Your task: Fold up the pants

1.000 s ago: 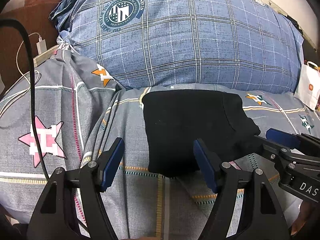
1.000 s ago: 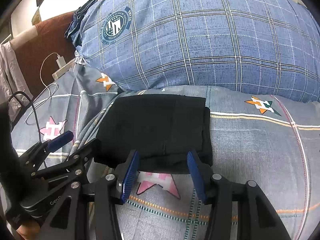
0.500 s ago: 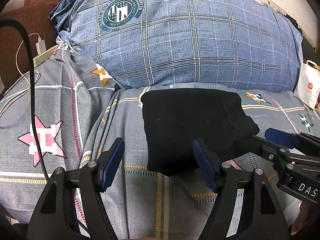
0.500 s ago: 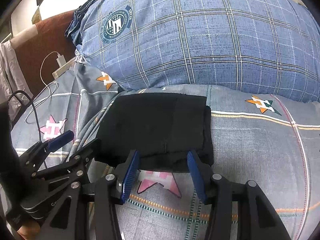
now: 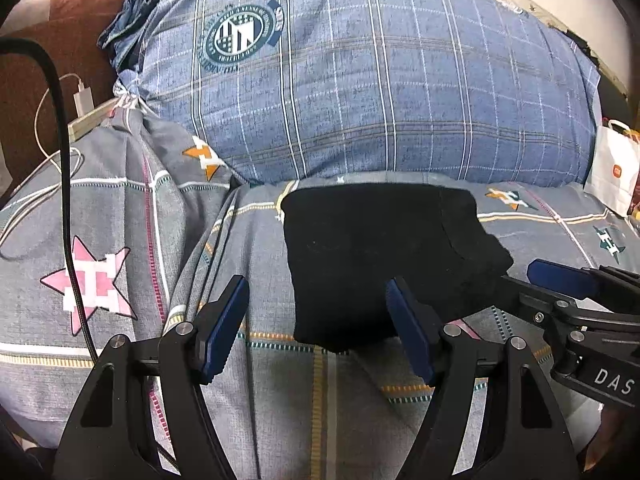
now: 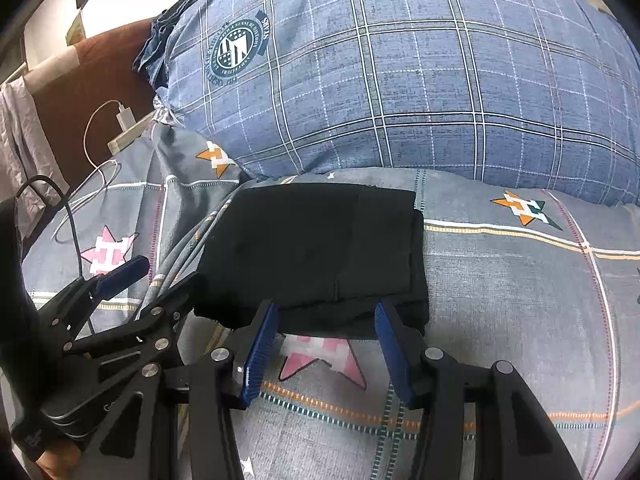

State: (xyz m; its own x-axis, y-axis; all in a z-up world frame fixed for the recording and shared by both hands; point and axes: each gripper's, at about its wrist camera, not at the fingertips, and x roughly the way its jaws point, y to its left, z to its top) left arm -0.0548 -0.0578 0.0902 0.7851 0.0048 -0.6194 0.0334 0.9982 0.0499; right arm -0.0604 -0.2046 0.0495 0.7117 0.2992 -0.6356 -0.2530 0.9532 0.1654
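The black pants lie folded into a compact rectangle on the grey patterned bedspread, just in front of a big blue plaid pillow. My left gripper is open, its blue pads straddling the near left corner of the pants without pressing on it. In the right wrist view the same pants fill the middle, and my right gripper is open at their near edge, with nothing squeezed between its pads. Each gripper shows in the other's view: the right gripper at the pants' right corner, the left gripper at the left corner.
The blue plaid pillow rises right behind the pants. A white charger and cable lie at the left bed edge by a brown headboard. A black cable crosses the bedspread at left. A white paper bag stands at far right.
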